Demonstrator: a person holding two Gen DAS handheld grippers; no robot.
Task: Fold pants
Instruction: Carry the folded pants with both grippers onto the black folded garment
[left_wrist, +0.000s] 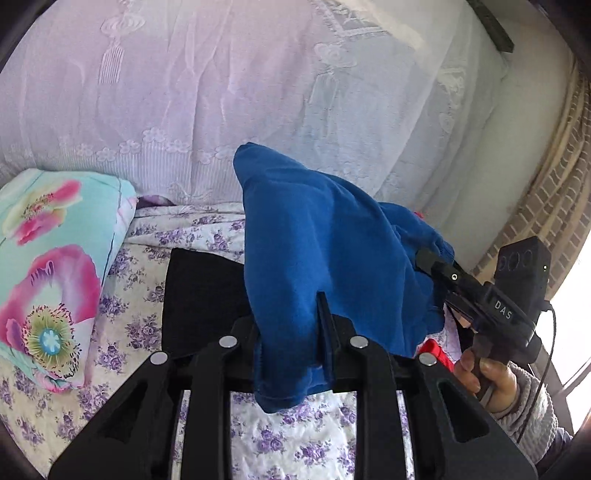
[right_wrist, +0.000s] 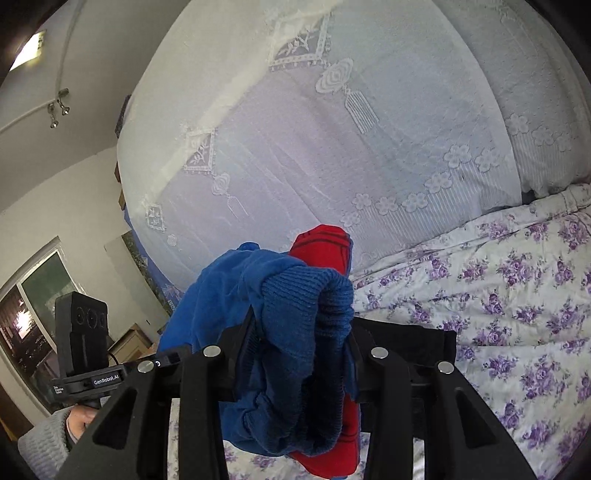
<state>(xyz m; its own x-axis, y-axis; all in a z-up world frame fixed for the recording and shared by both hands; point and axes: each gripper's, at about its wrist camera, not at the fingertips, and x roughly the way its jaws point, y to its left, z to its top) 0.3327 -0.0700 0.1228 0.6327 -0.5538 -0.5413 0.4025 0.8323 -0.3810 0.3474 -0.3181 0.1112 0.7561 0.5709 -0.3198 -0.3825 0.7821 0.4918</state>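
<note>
The blue pants (left_wrist: 314, 236) hang bunched in the air above the bed, held up between both grippers. My left gripper (left_wrist: 291, 314) is shut on a fold of the blue cloth, which drapes over its fingers and hides the left one. In the right wrist view, my right gripper (right_wrist: 303, 325) is shut on the pants (right_wrist: 295, 295) at a ribbed blue band, with a red part (right_wrist: 325, 240) sticking up behind and hanging below. The right gripper (left_wrist: 424, 258) also shows at the right of the left wrist view, biting the cloth; the left gripper (right_wrist: 177, 356) shows at the left of the right wrist view.
A black mat (left_wrist: 199, 295) lies on the purple-flowered bedsheet (right_wrist: 498, 295) under the pants. A floral pillow (left_wrist: 55, 280) sits at the left. A white lace net (left_wrist: 221, 92) hangs behind the bed. A hand in a grey sleeve (left_wrist: 495, 380) holds the right gripper.
</note>
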